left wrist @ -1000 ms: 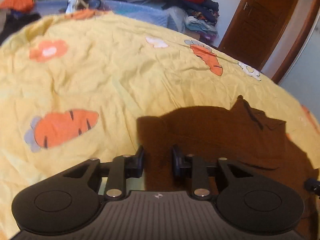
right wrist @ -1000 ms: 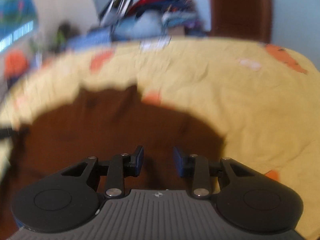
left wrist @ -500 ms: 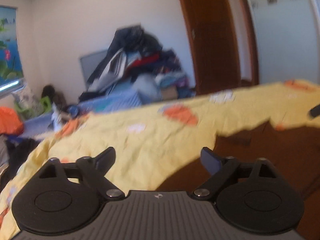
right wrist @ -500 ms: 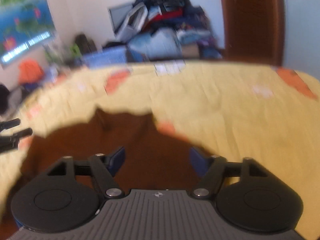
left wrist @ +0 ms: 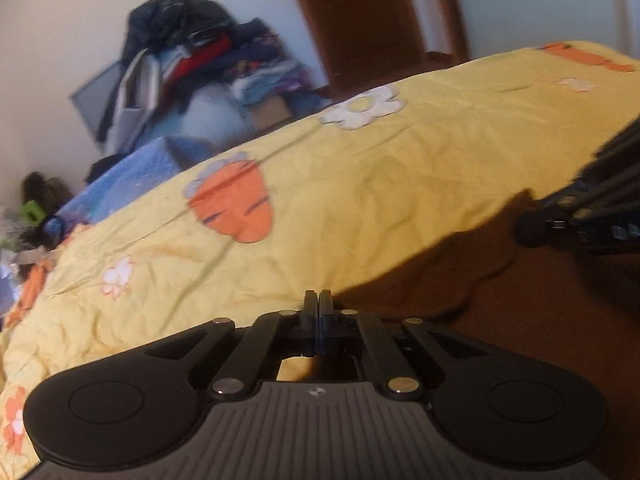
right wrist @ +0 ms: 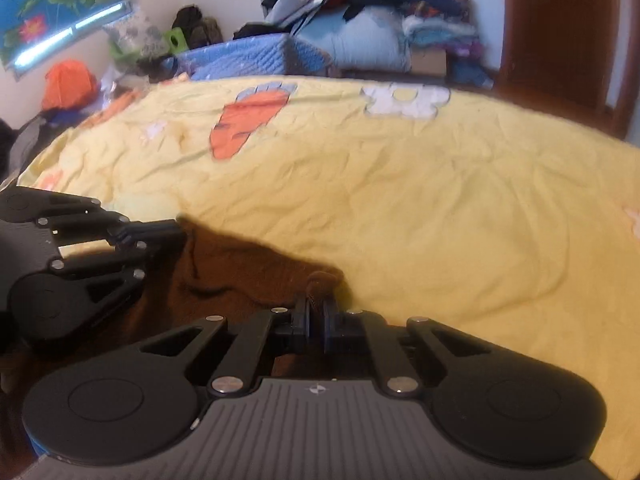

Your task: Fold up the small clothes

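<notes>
A dark brown garment (left wrist: 540,312) lies flat on the yellow bedspread (left wrist: 400,184). My left gripper (left wrist: 319,300) is shut, its pads pressed together right at the garment's far edge. In the right wrist view the same left gripper (right wrist: 178,232) meets the far left corner of the brown garment (right wrist: 240,276). My right gripper (right wrist: 318,304) is shut on a small bunch of brown fabric at the far right corner, which pokes up between its pads. In the left wrist view the right gripper (left wrist: 528,232) shows at the right, lying on the cloth.
The yellow bedspread with carrot (right wrist: 248,124) and flower prints spreads beyond the garment. Behind the bed are a blue quilted heap (right wrist: 248,60), a tall pile of clothes (left wrist: 208,52) against the wall and a brown door (left wrist: 360,20).
Both grippers stood wide open half a second ago and are now shut at the garment's far edge. The left view has swung and tilted; both hands moved across the bed.
</notes>
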The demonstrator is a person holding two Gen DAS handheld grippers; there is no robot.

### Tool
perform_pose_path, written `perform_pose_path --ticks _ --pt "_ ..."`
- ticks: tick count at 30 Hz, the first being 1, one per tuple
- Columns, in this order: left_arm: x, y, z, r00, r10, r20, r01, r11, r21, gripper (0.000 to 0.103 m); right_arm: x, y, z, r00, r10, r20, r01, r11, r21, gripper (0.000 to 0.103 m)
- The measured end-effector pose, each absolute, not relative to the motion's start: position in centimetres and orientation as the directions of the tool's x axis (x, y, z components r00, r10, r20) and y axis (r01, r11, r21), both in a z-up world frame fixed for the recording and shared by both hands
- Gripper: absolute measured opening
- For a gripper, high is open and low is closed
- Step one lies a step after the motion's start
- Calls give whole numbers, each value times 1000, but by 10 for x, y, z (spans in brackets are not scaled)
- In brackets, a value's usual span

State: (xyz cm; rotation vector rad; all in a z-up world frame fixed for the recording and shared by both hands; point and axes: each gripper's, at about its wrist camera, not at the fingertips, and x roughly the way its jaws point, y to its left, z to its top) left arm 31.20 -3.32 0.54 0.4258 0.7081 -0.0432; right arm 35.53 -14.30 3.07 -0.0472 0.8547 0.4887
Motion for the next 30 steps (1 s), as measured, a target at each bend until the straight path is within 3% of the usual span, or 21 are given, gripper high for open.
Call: perform_pose_path --ticks 2,4,6,7,8,10,11,12,14,18,19,21,22,23,24,25,27,30 --pt "313 -35 -1 776 152 -612 149 899 412 0 357 -143 24 586 376 -718 -422 898 125 11" --pt "305 -30 10 773 130 -621 148 915 375 1 351 -145 21 617 373 -693 -397 908 135 14" --pt "285 -16 33 798 100 -594 116 942 315 5 344 -151 26 614 367 -699 -376 914 151 41" --pt "269 -7 46 810 104 -577 92 950 300 6 336 -157 33 614 360 -702 -351 922 165 61" --pt "247 4 59 818 110 -565 62 959 277 14 321 -168 43 639 374 -673 -335 922 194 69" --pt "199 33 73 823 88 -561 16 984 178 56 279 -194 61 682 436 -587 -340 900 273 73" --pt "171 48 75 829 77 -554 -3 991 134 95 255 -210 67 687 460 -563 -334 887 318 77" --pt "142 63 74 843 71 -533 -24 995 94 103 231 -225 70 693 468 -548 -320 881 348 77" --pt "93 90 66 849 90 -521 -77 996 46 103 183 -257 69 719 435 -543 -266 893 363 78" --pt "56 127 42 754 78 -652 -189 977 -102 99 122 -309 45 716 369 -593 -87 890 448 77" --pt "55 129 35 731 27 -681 -180 971 -155 93 117 -312 37 690 381 -615 -73 882 465 70" --pt "57 123 27 699 -28 -715 -139 975 -174 57 109 -301 25 648 403 -647 -97 885 455 62" --pt "56 115 26 709 12 -705 -140 982 -125 51 105 -292 22 644 416 -642 -138 889 437 62" --pt "58 108 23 711 59 -700 -143 988 -62 28 104 -282 21 645 408 -646 -172 901 397 55" --pt "59 105 23 714 82 -695 -139 990 -26 13 100 -272 22 650 383 -657 -190 918 348 43" --pt "58 105 23 718 81 -691 -133 991 -21 8 102 -264 23 632 369 -681 -210 928 308 11" --pt "54 104 24 722 109 -683 -129 991 22 4 105 -265 25 629 346 -696 -221 938 266 8" --pt "47 100 20 729 114 -675 -92 993 69 4 104 -296 24 654 337 -677 -127 931 341 6"
